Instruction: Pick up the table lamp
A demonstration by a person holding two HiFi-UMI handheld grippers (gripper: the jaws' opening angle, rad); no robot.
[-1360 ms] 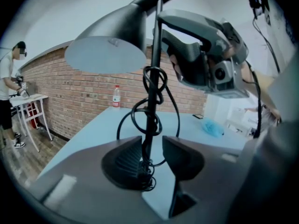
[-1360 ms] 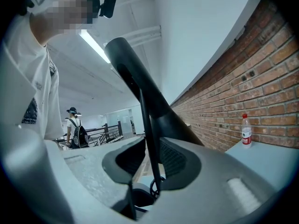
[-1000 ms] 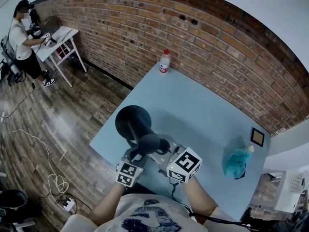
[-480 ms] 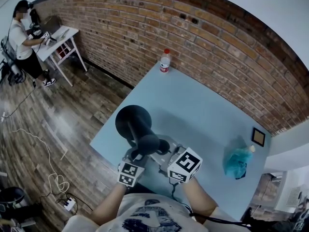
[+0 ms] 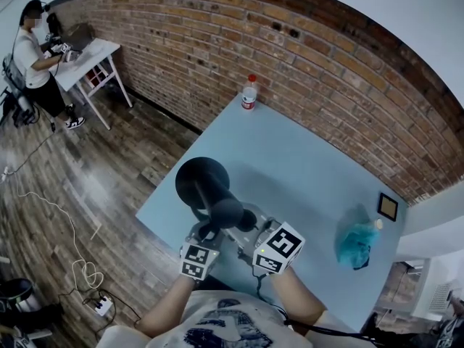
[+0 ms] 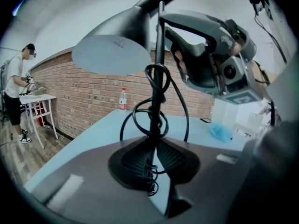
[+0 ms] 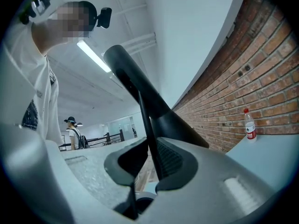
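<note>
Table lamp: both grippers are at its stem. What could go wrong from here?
The left gripper and right gripper have just been closing on the thin stem of the table lamp; under the shade it could twist or slip. The cord looped round the stem might snag a gripper. The lamp is near the table edge, so a slip could drop it to the floor.

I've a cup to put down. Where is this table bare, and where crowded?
Bare: the table's wide middle, between the bottle at the far corner, the lamp at near left, and the bag and frame at right. Crowded: the lamp's corner, where the left hand-held gripper and right hand-held gripper have just been closing on its stem.
</note>
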